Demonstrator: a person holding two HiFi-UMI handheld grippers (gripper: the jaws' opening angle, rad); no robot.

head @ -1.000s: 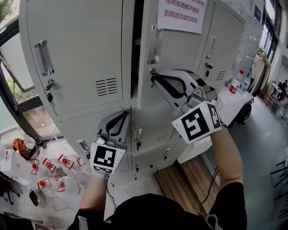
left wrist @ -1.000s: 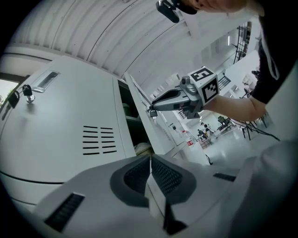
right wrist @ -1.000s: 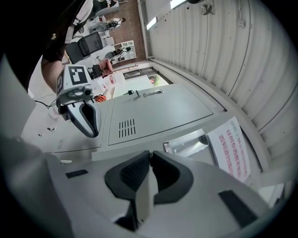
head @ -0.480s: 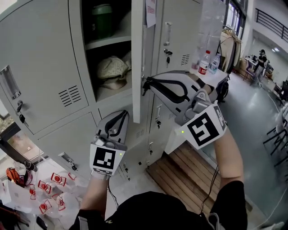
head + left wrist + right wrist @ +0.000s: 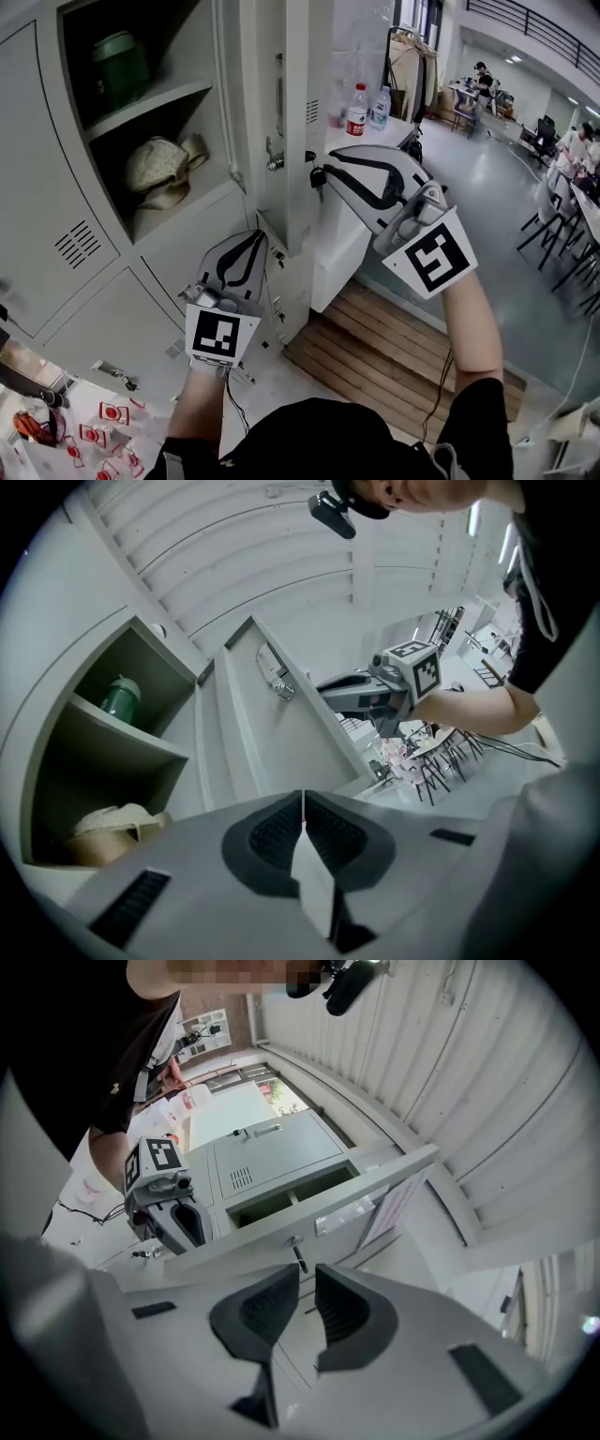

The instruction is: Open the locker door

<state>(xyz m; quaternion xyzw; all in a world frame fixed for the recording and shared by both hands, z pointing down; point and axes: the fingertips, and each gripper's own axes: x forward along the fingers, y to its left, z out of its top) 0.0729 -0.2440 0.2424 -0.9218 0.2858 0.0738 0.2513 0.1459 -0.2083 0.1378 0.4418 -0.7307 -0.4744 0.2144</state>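
The grey locker door [image 5: 296, 112] stands swung wide open, edge-on to me in the head view, with its lock [image 5: 276, 162] and hanging keys [image 5: 317, 177] facing right. My right gripper [image 5: 327, 161] hovers just right of the keys, jaws a narrow gap apart with nothing between them. In the right gripper view the door face [image 5: 309, 1206] and lock [image 5: 294, 1240] lie beyond my right gripper [image 5: 307, 1290]. My left gripper [image 5: 255, 236] is shut and empty, low in front of the lower lockers. The open compartment holds a green container [image 5: 120, 61] and a beige cloth [image 5: 161, 167].
A white table [image 5: 342, 234] with two bottles [image 5: 356, 111] stands right of the lockers. A wooden platform [image 5: 394, 361] lies on the floor below it. Small red-and-white items [image 5: 98, 422] are scattered at the lower left. Chairs and people are far right.
The door has swung from nearly closed to wide open, with my right gripper travelling rightward alongside its lock edge. The compartment's inside came into view. My left gripper stayed put.
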